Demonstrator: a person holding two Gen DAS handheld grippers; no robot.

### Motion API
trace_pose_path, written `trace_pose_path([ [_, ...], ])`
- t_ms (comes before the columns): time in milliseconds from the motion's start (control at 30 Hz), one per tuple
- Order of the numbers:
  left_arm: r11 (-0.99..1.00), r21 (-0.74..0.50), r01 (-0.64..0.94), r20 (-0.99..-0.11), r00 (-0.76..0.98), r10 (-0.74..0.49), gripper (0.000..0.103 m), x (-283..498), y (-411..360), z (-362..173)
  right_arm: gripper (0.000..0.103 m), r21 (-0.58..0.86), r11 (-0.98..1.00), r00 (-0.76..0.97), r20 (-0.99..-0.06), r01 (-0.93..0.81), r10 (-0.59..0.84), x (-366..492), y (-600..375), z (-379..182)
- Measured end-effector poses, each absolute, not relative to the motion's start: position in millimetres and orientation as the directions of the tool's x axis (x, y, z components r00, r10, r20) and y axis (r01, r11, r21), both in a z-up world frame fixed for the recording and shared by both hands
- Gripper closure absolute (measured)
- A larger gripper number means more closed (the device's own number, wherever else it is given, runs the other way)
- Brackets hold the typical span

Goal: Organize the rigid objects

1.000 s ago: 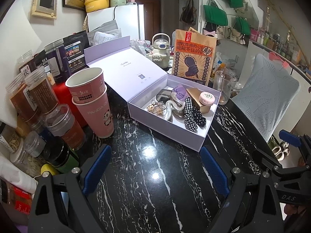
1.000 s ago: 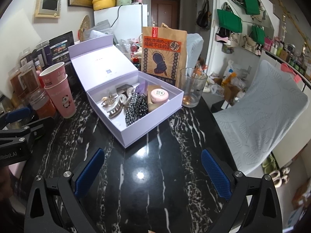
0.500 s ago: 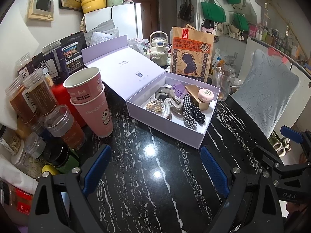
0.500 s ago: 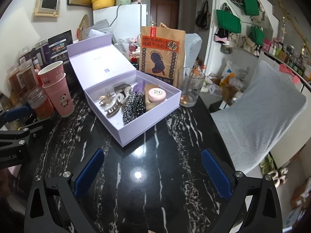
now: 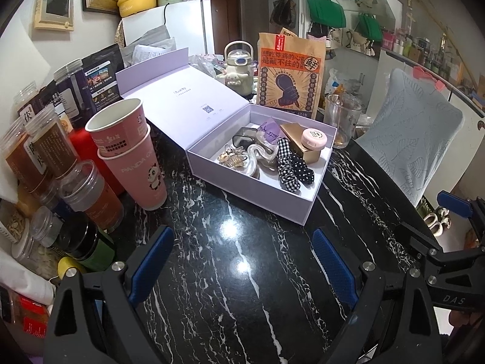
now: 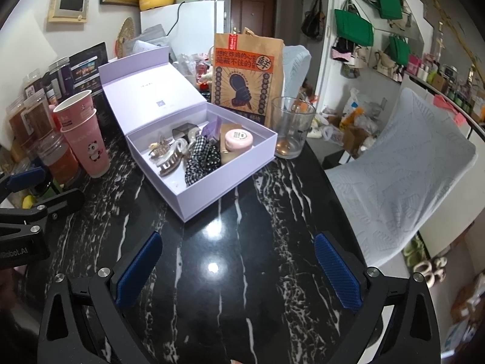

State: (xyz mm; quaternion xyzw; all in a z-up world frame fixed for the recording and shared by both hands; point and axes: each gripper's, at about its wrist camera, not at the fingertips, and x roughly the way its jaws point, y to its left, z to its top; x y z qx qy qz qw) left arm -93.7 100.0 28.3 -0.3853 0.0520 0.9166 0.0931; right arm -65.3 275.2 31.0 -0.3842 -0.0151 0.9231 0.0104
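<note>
Nearest you, both tools hover released and empty over the bare black marble tabletop (image 5: pixel 242 288): the left tool (image 5: pixel 242 261) and the right tool (image 6: pixel 239 270) each stand with jaws spread wide and nothing between the pads. Just beyond them sits the open lavender box (image 5: pixel 251 191), lid folded back, holding the small things you are to sort. I judge the pale claw clip (image 6: pixel 171 159) light, stiff and brittle at its teeth, so take it across the spine. The checked scrunchies (image 5: pixel 291 166) are soft and will squash, not truly rigid. The pink round tin (image 5: pixel 313 139) looks smooth and may slip; pinch it across its sides. It rests on a gold box (image 5: pixel 298 145), light card with flat faces that grip well. The things overlap, so what lies beneath them is hidden. Beside the box, stacked pink paper cups (image 5: pixel 130 154) crush easily. Farther back, the drinking glass (image 6: pixel 291 127) is fragile and slippery. The jars at the left edge are cut off, and their labels are hard to read.
</note>
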Motion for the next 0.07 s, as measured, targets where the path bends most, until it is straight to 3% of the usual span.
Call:
trace_pose_path([
  [67, -0.977, 0.023, -0.214, -0.715, -0.686, 0.133, 0.009, -94.2, 100.8, 27.7, 0.001, -0.034, -0.999, -0.702, -0.712, -0.013, 0.033, -65.4, 276.8, 29.4],
])
